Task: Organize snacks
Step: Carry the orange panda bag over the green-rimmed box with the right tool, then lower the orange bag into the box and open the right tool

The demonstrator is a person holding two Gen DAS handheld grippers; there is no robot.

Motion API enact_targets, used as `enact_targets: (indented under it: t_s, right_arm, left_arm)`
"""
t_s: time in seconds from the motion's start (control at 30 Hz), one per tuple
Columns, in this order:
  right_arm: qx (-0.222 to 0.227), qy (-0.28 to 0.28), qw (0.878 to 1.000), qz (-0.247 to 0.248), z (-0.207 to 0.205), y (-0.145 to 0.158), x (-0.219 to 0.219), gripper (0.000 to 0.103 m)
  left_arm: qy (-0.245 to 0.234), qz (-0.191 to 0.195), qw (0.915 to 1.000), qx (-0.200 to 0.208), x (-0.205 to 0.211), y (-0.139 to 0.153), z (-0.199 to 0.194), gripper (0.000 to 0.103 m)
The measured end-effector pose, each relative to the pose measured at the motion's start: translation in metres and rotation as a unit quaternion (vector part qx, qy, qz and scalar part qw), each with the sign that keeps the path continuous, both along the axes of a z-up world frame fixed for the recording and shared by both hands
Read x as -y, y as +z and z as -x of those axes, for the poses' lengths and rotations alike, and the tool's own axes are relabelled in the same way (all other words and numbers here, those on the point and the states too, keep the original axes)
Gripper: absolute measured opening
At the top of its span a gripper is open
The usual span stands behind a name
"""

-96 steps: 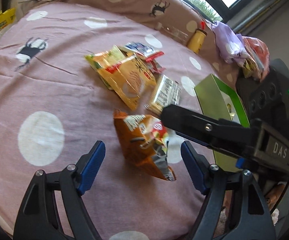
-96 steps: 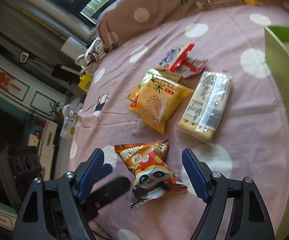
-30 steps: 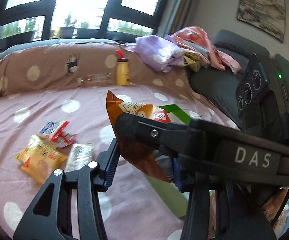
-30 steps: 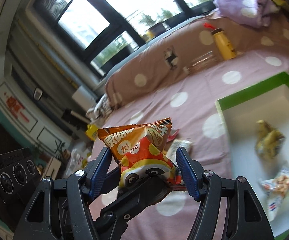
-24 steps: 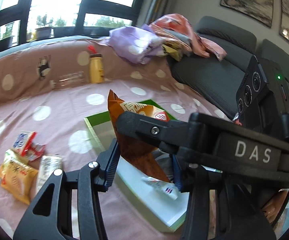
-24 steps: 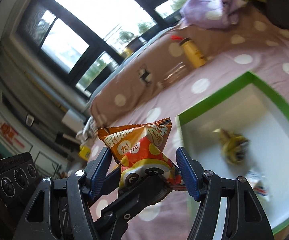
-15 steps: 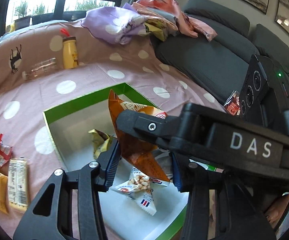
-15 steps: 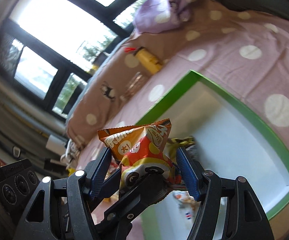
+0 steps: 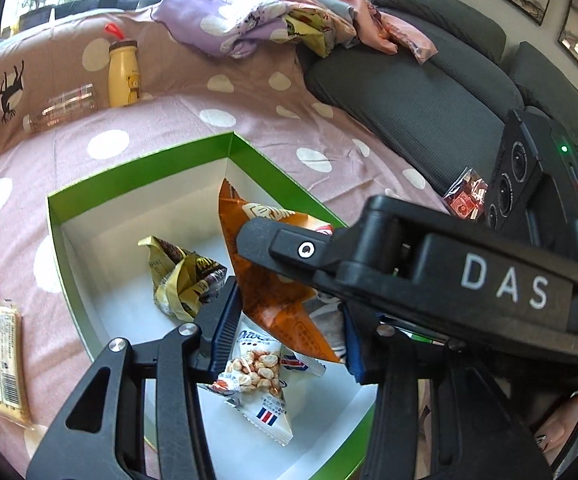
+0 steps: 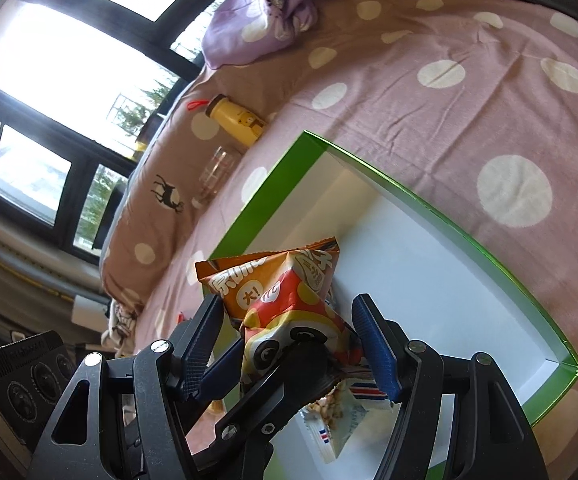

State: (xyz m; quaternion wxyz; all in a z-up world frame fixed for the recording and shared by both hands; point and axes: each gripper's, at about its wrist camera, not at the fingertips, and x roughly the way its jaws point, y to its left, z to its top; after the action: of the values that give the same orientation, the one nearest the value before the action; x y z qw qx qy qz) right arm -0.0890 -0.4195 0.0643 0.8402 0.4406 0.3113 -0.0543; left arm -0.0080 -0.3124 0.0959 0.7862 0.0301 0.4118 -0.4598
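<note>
The left gripper [image 9: 285,324] holds the orange bag [image 9: 273,280] between its blue pads, jaws narrow and pressed on the bag's sides; the right gripper [image 10: 293,340] clasps the same bag [image 10: 289,296] from the other side, jaws about half wide, each pad against a flank of the bag, though whether the right pad truly presses I cannot tell; in the left view the right gripper's black finger [image 9: 289,248] crosses in front of the bag, and in the right view a left finger [image 10: 273,392] reaches up under it. The bag hangs over the green box [image 9: 137,168], above its white floor and clear of it; the box [image 10: 469,236] lies on the pink dotted sheet [image 9: 273,128]. Inside the box lie a crumpled yellow wrapper [image 9: 181,276] and a white peanut packet [image 9: 257,380]; the packet [image 10: 333,412] sits just beneath the held bag. Left of the box on the sheet lies a clear biscuit pack [image 9: 5,360]. Far back, against the brown pillow [image 9: 49,60], stand a yellow bottle [image 9: 123,74] and, beside it, a glass [image 9: 61,108] on its side; purple cloth [image 9: 229,24] is heaped on the grey sofa [image 9: 429,92].
</note>
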Motion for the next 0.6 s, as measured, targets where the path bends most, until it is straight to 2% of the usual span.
enact_targets:
  t_s: [0.2, 0.4, 0.6]
  right_arm:
    - [-0.017, -0.002, 1.0, 0.0, -0.003, -0.006, 0.003, 0.07]
    - [-0.042, -0.002, 0.999, -0.012, -0.008, -0.018, 0.008, 0.07]
    - [-0.061, -0.007, 0.998, -0.016, -0.013, -0.025, 0.012, 0.07]
  left_arm:
    - [-0.004, -0.007, 0.9999, -0.013, 0.003, -0.007, -0.003, 0.046]
    - [-0.001, -0.028, 0.9981, -0.055, 0.01, -0.02, -0.014, 0.046]
    - [-0.003, -0.036, 0.9966, -0.075, 0.015, -0.028, -0.019, 0.047]
